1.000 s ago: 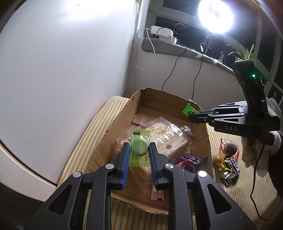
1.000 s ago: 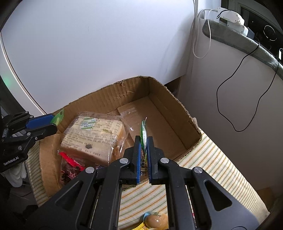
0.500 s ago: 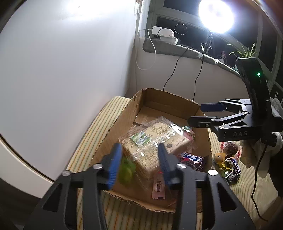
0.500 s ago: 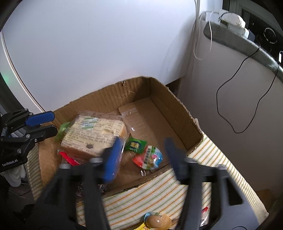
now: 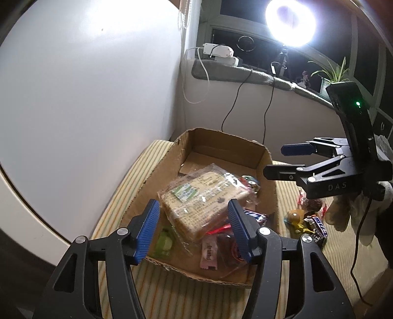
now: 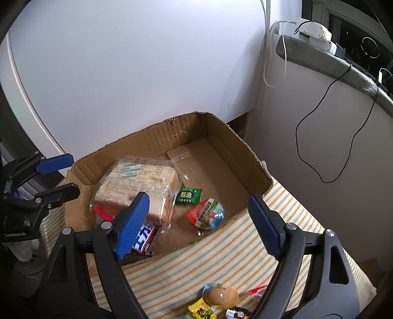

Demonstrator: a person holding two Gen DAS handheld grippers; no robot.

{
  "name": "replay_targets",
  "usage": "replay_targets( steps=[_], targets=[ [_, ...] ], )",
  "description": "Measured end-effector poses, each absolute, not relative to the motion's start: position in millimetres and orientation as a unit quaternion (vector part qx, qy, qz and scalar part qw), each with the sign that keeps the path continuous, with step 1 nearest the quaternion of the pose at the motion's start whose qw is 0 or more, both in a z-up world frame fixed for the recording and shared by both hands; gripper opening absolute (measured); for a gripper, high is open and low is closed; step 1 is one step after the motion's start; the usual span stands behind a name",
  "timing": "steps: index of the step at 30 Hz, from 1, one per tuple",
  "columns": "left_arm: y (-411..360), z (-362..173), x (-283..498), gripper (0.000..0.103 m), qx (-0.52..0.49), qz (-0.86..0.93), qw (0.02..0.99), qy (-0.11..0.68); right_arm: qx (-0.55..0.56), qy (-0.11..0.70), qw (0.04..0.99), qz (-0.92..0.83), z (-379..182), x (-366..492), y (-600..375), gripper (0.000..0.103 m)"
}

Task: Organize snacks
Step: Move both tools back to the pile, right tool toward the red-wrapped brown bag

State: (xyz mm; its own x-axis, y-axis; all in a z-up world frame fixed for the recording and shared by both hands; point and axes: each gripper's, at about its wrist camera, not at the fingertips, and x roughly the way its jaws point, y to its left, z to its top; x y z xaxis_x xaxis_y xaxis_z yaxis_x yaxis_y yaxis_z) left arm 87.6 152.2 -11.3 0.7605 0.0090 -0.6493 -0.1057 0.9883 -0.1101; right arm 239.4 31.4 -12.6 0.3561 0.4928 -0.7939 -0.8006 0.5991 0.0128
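Jaws on both your left gripper and right gripper are opening, nothing between them; your small green snack packet lies inside the open brown cardboard box, beside the clear-wrapped bread loaf.

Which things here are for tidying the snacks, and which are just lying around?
For the job:
brown cardboard box
clear-wrapped bread loaf
small green packet
red and blue round snack
loose wrapped candies on the striped cloth

Just lying about:
bright round lamp
black cable
green potted plant
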Motion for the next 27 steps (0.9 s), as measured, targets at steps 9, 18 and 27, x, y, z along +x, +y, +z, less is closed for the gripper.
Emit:
replay_targets(
  steps=[9,18,27],
  targets=[
    [121,-4,73,0.057,-0.066,0.004,0.939,0.338,-0.206,0.366,0.81,0.409,2,211,-6,0.085],
    [81,-2,64,0.057,-0.065,-0.039,0.938,0.339,-0.191,0.389,0.822,0.369,7,205,-66,0.085],
    [29,-21,63,0.057,-0.068,-0.099,0.923,0.365,-0.14,0.421,0.838,0.319,-10,207,-143,0.085]
  ],
)
